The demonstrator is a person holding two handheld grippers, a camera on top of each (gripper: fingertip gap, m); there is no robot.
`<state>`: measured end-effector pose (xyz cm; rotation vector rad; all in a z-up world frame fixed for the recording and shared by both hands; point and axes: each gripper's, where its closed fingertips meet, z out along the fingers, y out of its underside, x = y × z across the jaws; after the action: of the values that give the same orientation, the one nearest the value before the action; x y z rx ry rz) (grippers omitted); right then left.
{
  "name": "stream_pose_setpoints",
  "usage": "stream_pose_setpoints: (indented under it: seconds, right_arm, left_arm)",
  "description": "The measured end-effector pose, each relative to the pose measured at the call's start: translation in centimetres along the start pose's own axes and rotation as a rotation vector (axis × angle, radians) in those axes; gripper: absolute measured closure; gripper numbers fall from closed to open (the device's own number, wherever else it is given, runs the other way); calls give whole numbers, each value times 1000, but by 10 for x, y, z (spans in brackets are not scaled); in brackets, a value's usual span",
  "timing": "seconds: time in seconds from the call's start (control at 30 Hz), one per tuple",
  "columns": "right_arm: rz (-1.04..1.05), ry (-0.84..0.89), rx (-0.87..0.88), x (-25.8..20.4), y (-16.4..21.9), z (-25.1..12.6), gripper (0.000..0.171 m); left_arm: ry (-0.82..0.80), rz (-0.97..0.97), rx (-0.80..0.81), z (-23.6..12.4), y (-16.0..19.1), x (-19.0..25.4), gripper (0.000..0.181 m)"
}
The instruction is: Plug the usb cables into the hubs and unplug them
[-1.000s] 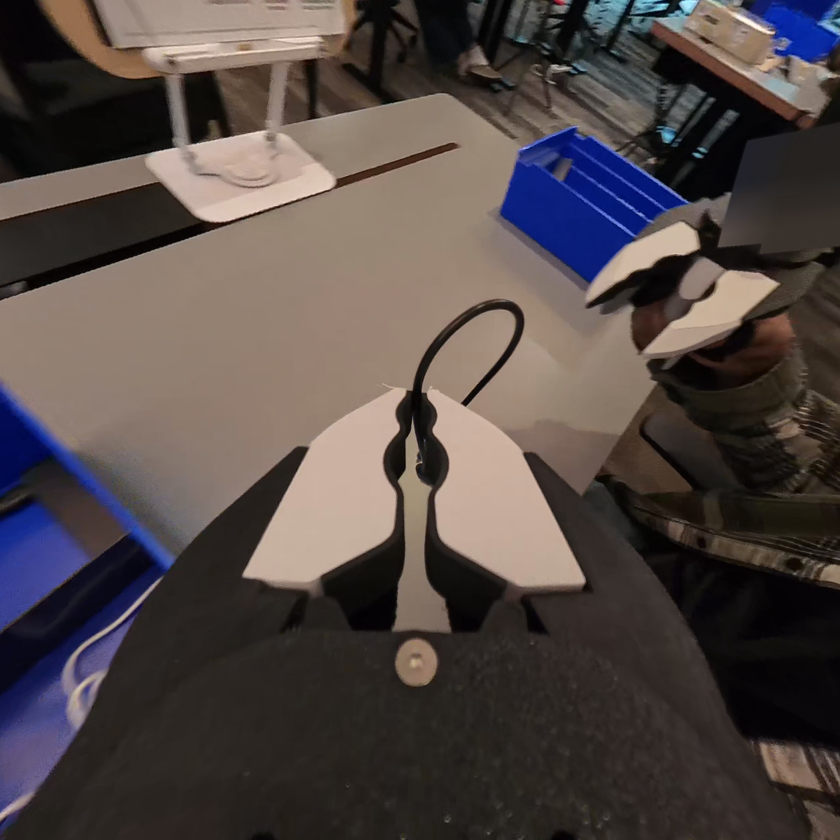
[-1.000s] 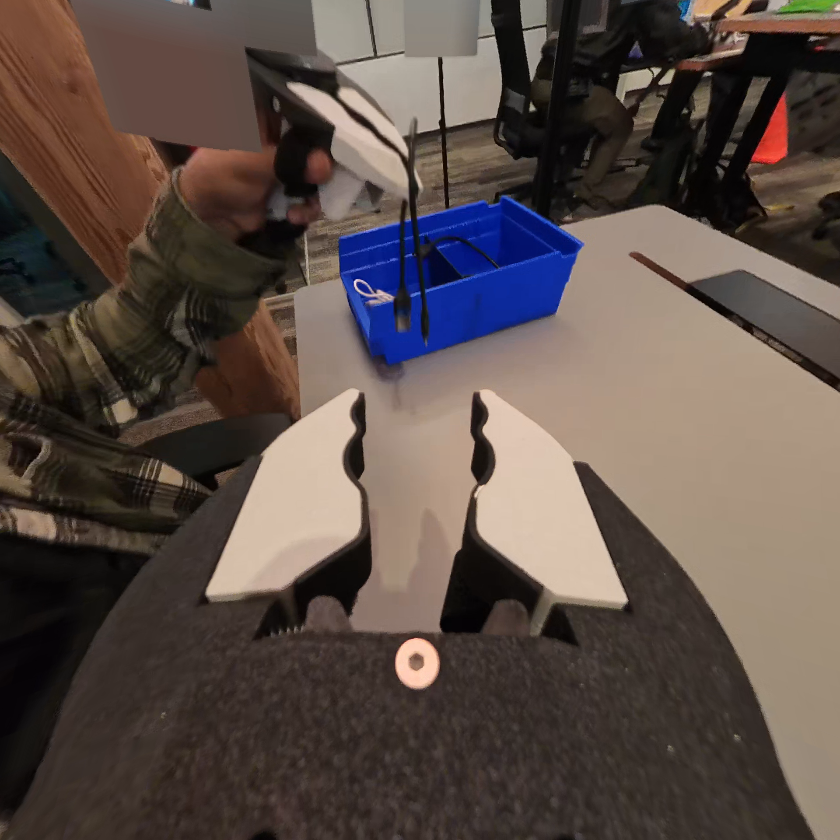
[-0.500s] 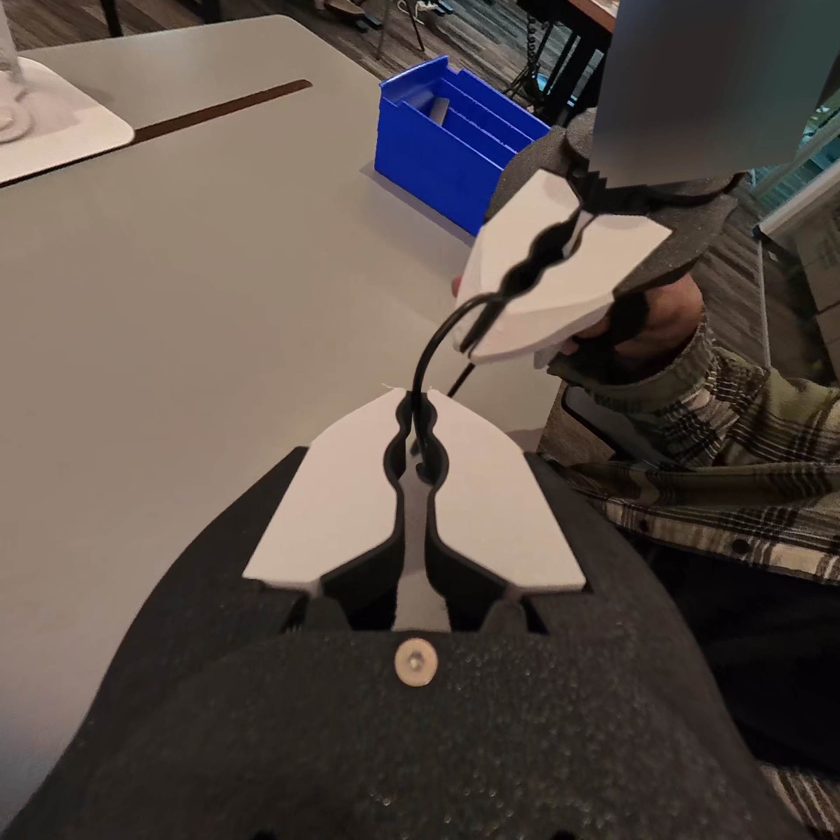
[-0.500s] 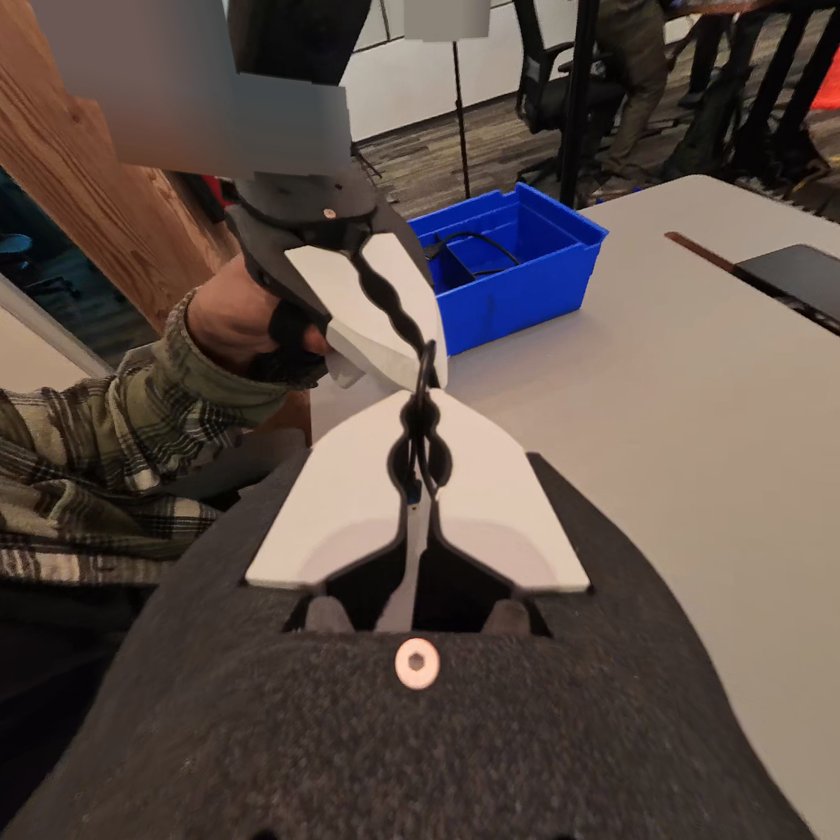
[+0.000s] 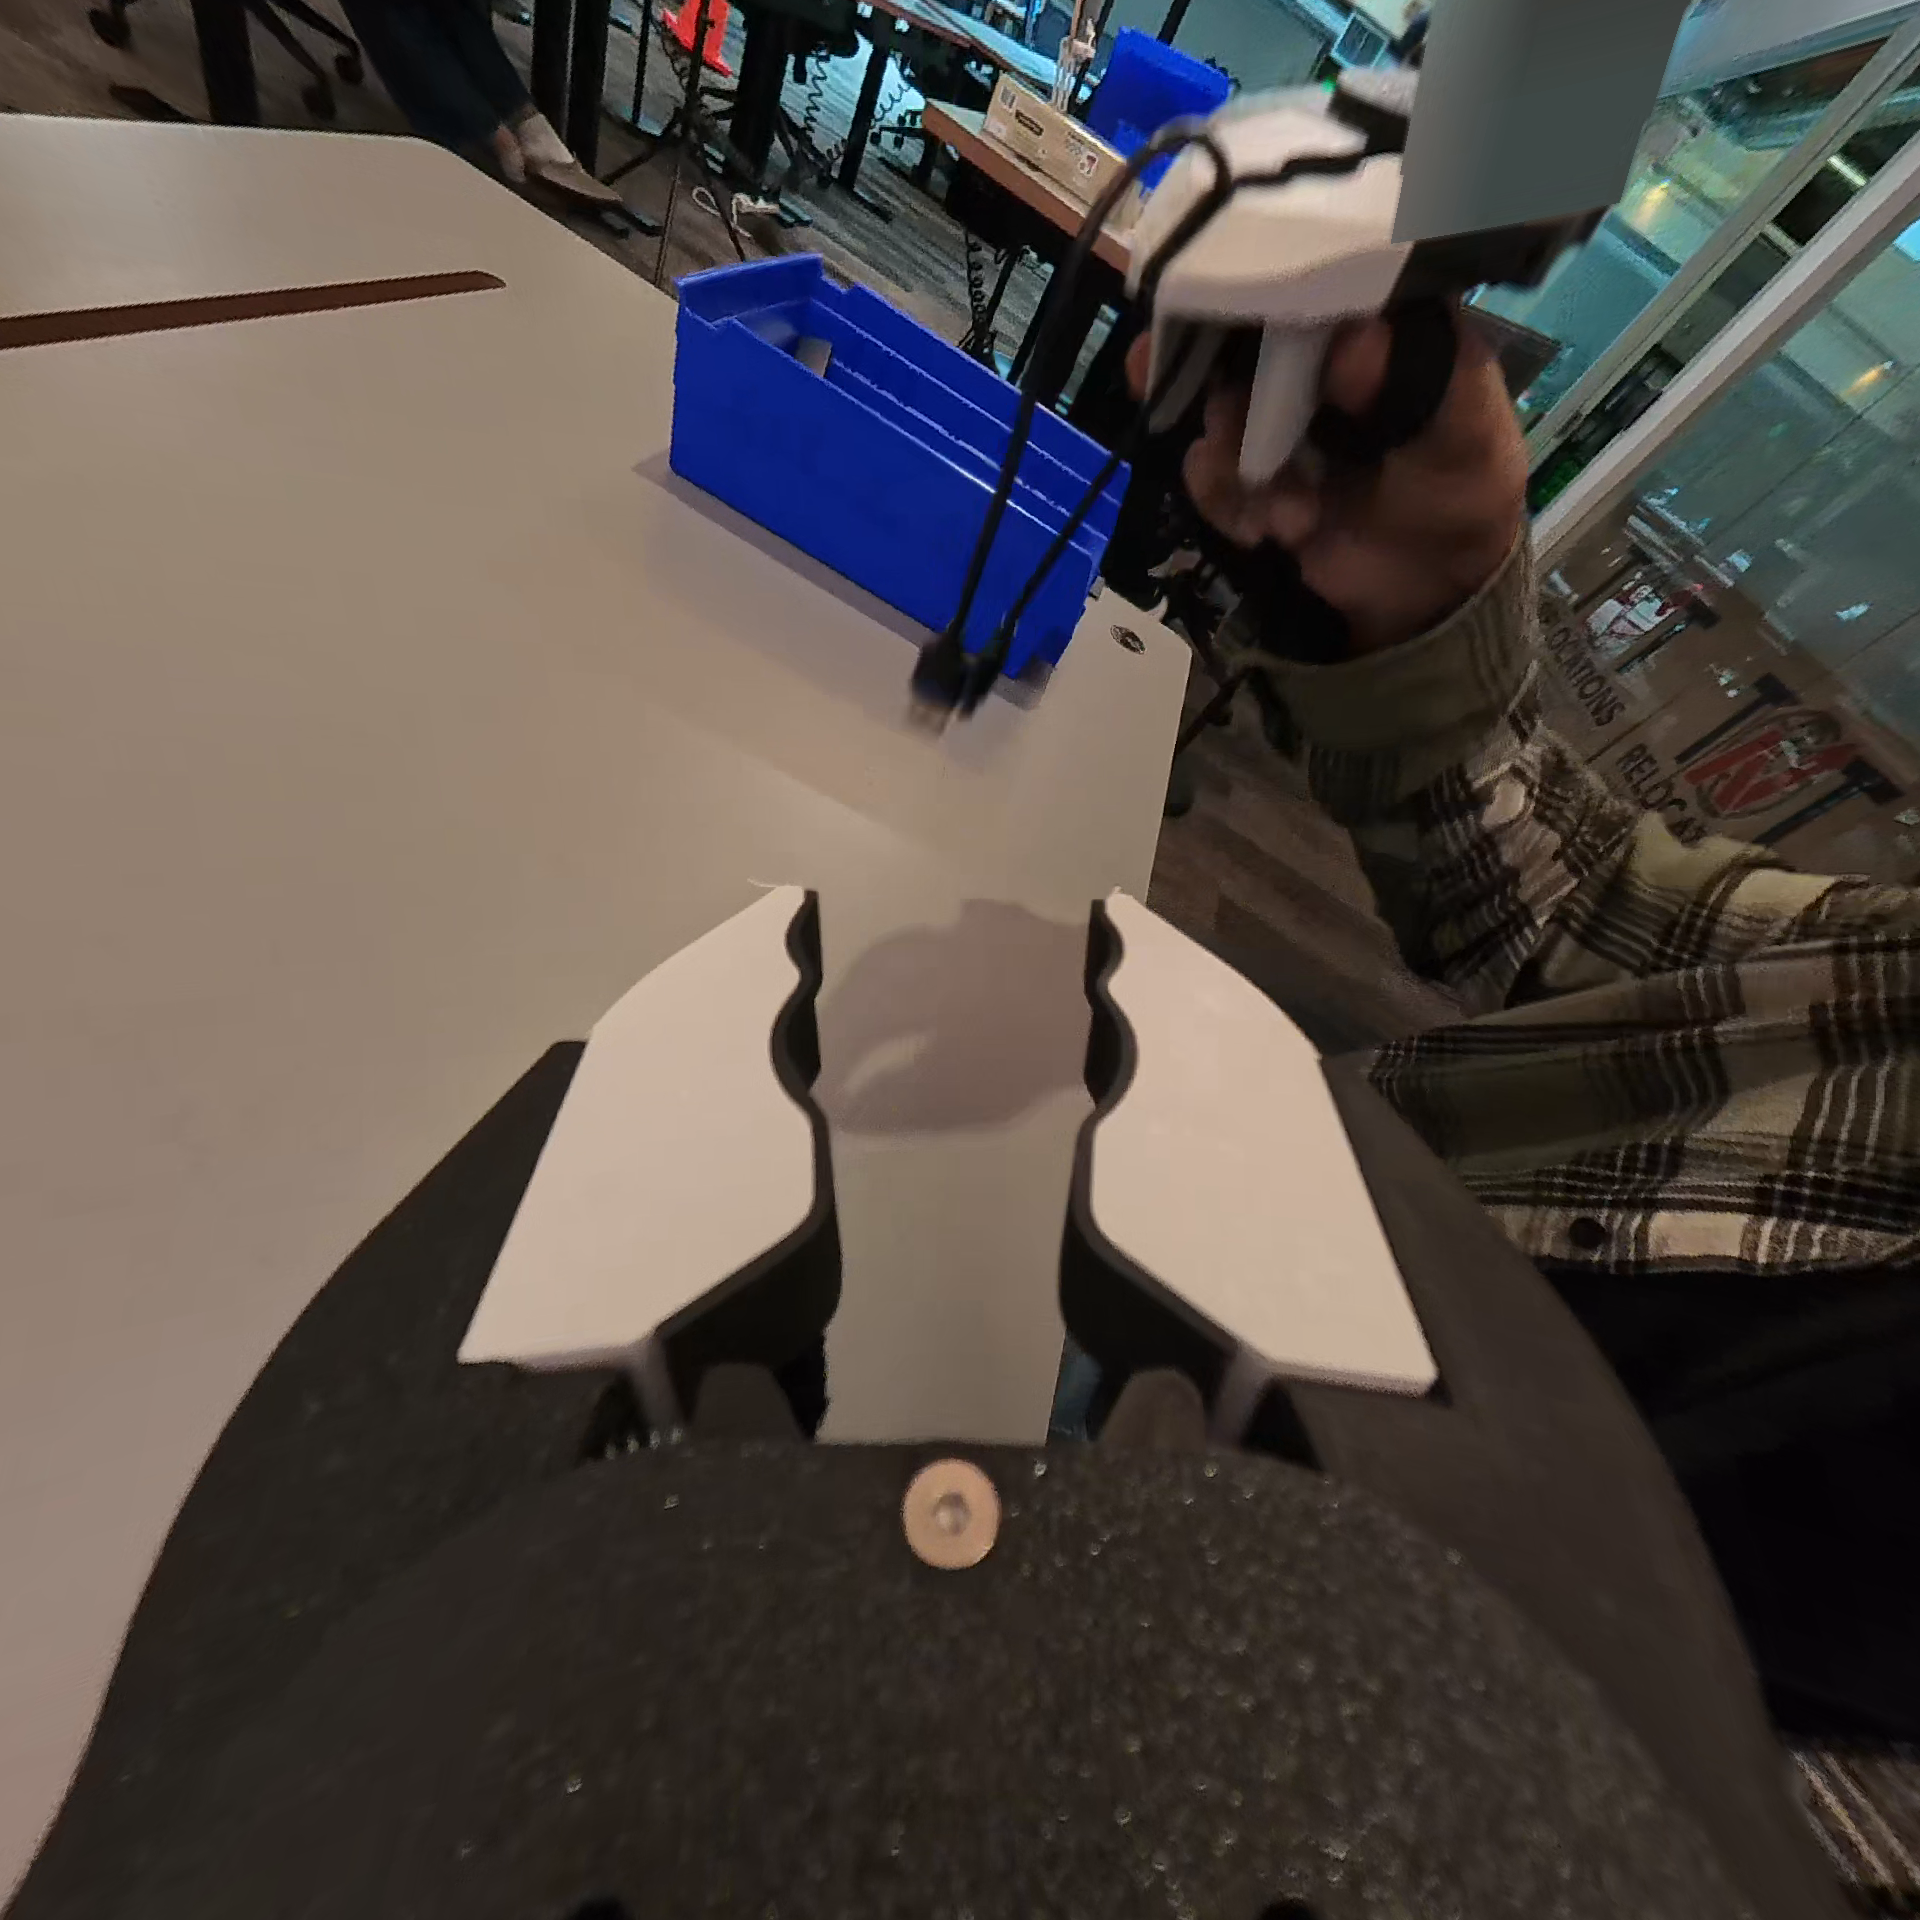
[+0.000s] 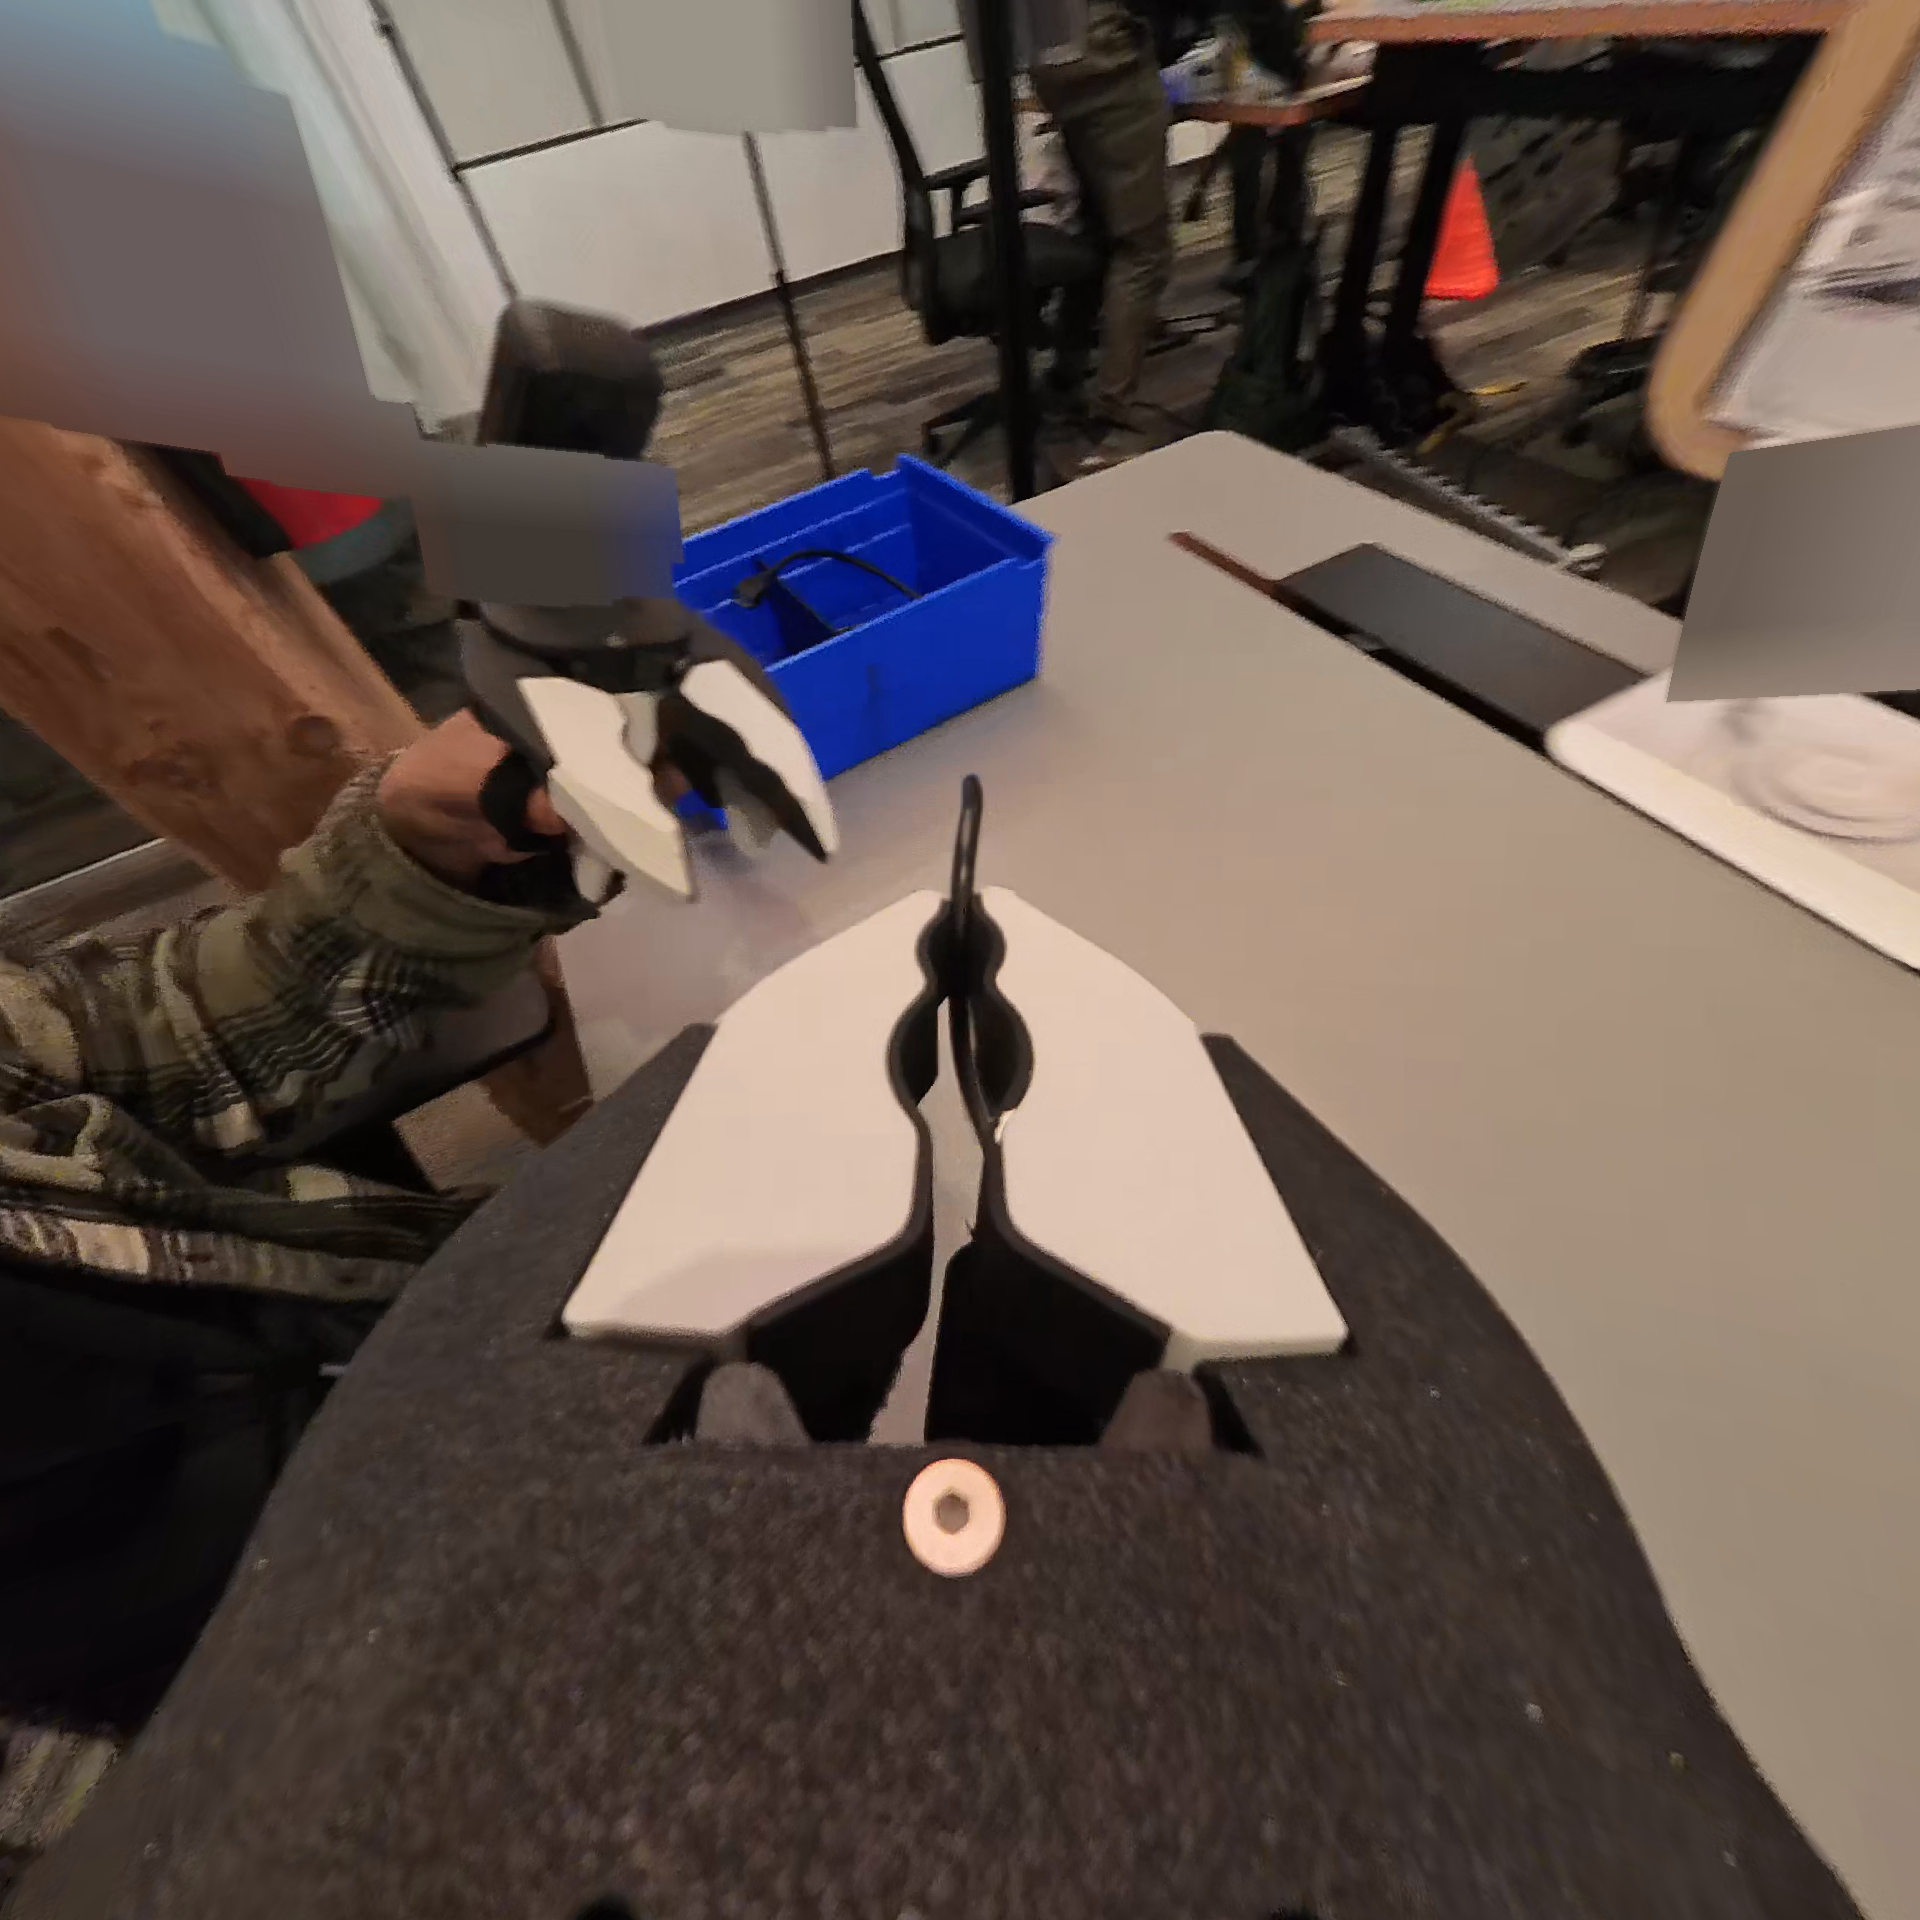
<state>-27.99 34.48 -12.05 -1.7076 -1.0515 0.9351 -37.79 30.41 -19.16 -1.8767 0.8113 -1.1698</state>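
Note:
A thin black USB cable [image 5: 1023,457] hangs folded from my right gripper [image 5: 1164,197], high at the right of the left wrist view. Its two plugs [image 5: 940,675] dangle just above the grey table [image 5: 312,623], in front of a blue bin [image 5: 831,447]. In the right wrist view my right gripper [image 6: 966,899] is shut on the cable's loop [image 6: 968,831], which sticks up past the tips. My left gripper [image 5: 945,899] is open and empty over the table's near edge. It also shows at the left of the right wrist view [image 6: 748,862], jaws apart. No hub is in view.
The blue bin [image 6: 914,665] at the table's corner holds another black cable [image 6: 831,582]. A white stand base [image 6: 1766,790] and a dark strip [image 6: 1455,634] lie at the right. The person's plaid sleeve [image 5: 1662,1039] is beside the table edge.
The cable passed from my left gripper to my right. My right gripper shut on it and lifted it away. My left gripper opened and drew apart from the right.

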Motion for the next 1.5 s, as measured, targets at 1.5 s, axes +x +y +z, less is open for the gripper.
stream_pose_setpoints:
  seconds: [1.5]
  right_arm:
    - [108, 871, -116, 182, 125, -272, 117]
  left_arm:
    - [-651, -38, -7, -244, 30, -82, 138]
